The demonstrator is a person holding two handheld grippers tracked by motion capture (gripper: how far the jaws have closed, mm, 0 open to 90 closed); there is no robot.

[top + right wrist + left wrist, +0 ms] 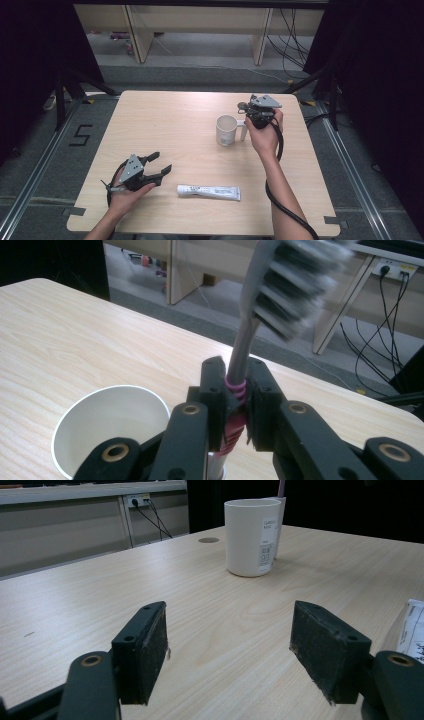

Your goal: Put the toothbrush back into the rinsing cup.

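Above the mug's (107, 427) rim, the right gripper (235, 405) clamps a toothbrush (280, 285).

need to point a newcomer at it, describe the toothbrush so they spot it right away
Start at the light wooden table and find the white mug on its right half. Just right of the mug, the right gripper is shut on the toothbrush. Unlike the flat white tube lying near the front edge, it is a grey stick with pink ribbed grip and dark bristles.

mug (226, 130) stands far right on the table (165, 120), the tube (208, 191) lying nearer the front edge
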